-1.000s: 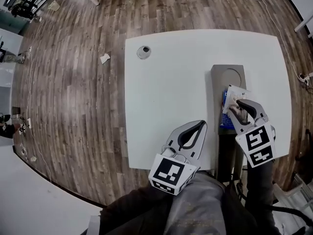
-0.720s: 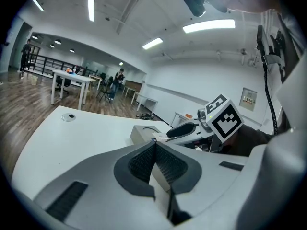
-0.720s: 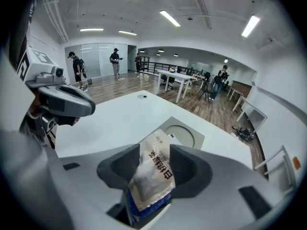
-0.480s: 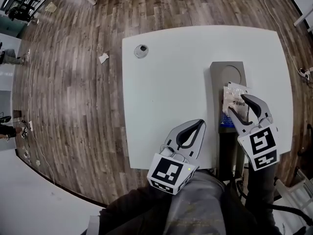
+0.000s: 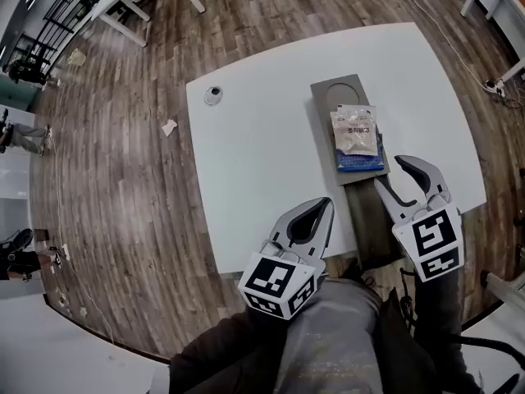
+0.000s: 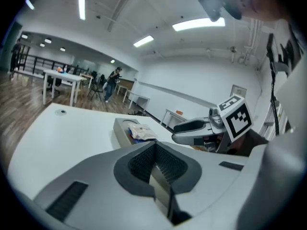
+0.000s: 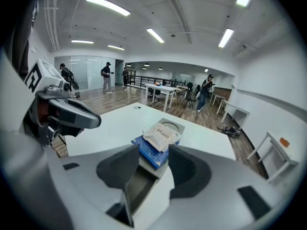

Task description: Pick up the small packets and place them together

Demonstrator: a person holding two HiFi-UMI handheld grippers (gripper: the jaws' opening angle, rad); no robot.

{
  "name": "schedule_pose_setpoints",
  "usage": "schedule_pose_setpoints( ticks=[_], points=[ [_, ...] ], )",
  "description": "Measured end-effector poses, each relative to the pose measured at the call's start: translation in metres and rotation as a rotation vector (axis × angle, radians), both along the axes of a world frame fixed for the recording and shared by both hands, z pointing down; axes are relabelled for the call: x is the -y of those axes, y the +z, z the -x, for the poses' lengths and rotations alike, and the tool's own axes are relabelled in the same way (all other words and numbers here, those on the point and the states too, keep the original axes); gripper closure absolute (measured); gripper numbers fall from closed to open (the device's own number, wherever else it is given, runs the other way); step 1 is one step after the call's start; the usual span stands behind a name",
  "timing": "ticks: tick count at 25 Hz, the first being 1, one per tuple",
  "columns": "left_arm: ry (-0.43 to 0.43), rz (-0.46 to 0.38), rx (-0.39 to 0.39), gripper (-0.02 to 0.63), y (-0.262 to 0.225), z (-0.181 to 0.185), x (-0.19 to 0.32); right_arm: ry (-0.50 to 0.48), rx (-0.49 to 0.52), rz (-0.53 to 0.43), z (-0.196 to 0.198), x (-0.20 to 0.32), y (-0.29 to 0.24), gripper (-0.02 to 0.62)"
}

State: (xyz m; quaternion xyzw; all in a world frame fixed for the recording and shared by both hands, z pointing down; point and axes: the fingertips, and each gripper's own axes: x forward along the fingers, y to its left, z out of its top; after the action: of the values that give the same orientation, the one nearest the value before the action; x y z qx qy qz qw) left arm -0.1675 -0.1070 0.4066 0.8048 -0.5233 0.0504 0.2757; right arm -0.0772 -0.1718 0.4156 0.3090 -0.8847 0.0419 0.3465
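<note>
A white packet [image 5: 354, 131] lies on top of a blue packet [image 5: 362, 160], both stacked on a grey tray [image 5: 328, 97] with a round recess at its far end. My right gripper [image 5: 389, 171] is open just short of the stack's near end. Its jaws have just been opening, with nothing between them. In the right gripper view the white packet [image 7: 160, 134] and blue packet [image 7: 149, 153] sit just ahead of the right gripper [image 7: 153, 158]. My left gripper [image 5: 321, 207] hovers shut and empty over the table's near edge, left of the tray. The left gripper [image 6: 156, 150] shows its pads meeting.
The white table [image 5: 254, 154] carries a small round object [image 5: 213, 95] at its far left corner. A crumpled scrap [image 5: 169, 127] lies on the wooden floor to the left. The person's legs [image 5: 328, 343] are at the table's near edge. People and tables stand far off.
The right gripper opened, let go of the white packet onto the blue one, and drew back toward the person. The left gripper shifted slightly.
</note>
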Motion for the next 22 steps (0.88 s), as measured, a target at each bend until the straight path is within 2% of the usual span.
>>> schedule_pose_setpoints(
  ticks=[2, 7, 11, 15, 16, 19, 22],
  points=[
    [-0.003, 0.026, -0.032, 0.603, 0.001, -0.013, -0.019, 0.019, 0.022, -0.006, -0.016, -0.021, -0.001, 0.403],
    [0.037, -0.012, 0.021, 0.603, -0.006, -0.053, -0.061, 0.066, 0.077, 0.001, -0.06, -0.078, 0.009, 0.403],
    [0.075, -0.003, 0.03, 0.603, -0.002, -0.088, -0.093, 0.033, 0.147, 0.046, -0.074, -0.141, 0.019, 0.403],
    [0.116, -0.032, 0.081, 0.603, -0.007, -0.122, -0.114, -0.033, 0.244, 0.113, -0.078, -0.195, 0.019, 0.406],
    [0.124, -0.054, 0.094, 0.603, -0.014, -0.128, -0.112, -0.035, 0.28, 0.1, -0.08, -0.198, 0.009, 0.421],
    [0.118, -0.183, 0.146, 0.603, -0.052, -0.134, -0.091, -0.014, 0.39, -0.043, -0.085, -0.179, -0.042, 0.58],
    [0.085, -0.326, 0.188, 0.603, -0.095, -0.132, -0.072, -0.009, 0.467, -0.201, -0.083, -0.159, -0.096, 0.589]
  ],
)
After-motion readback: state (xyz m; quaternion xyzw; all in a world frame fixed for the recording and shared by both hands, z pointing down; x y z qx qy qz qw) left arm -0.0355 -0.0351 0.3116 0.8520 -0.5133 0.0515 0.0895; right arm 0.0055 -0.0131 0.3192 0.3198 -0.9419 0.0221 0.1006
